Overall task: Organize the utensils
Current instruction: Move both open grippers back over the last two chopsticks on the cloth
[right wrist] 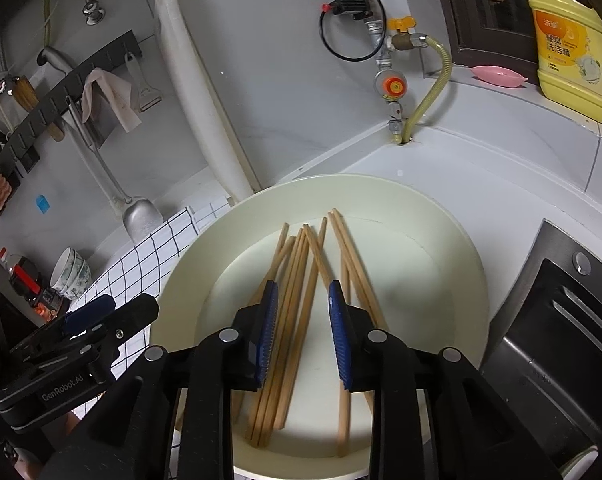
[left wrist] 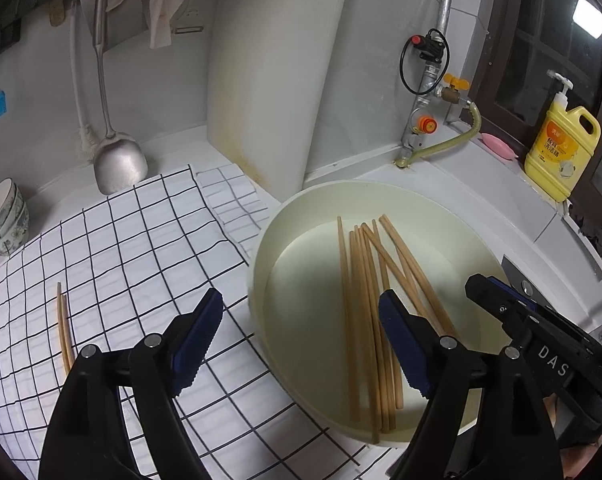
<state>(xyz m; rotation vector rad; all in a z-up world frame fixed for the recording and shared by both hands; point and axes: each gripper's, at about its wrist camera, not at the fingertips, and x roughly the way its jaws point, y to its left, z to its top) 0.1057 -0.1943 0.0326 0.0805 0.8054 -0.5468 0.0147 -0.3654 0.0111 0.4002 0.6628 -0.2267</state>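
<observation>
both claws open, empty: right claw [right wrist: 303,330] over chopsticks [right wrist: 297,312] in basin [right wrist: 453,240], left claw [left wrist: 301,336] astride rim

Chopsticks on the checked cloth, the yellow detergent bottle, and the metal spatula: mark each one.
Chopsticks on the checked cloth [left wrist: 64,330]: left wrist view, mid-shaft of the pair.
Yellow detergent bottle [right wrist: 569,52]: right wrist view, front label.
Metal spatula [left wrist: 119,168]: left wrist view, middle of the blade.

Left black plastic two-finger gripper [left wrist: 301,316]: ribbed dark-blue rubber pads [left wrist: 199,330], round silver pivot screws, angular linkage arms. Right black plastic two-finger gripper [right wrist: 303,328]: same build, blue ridged pads [right wrist: 267,330], white "DAS" lettering; left body reads "GenRobot.AI".
</observation>
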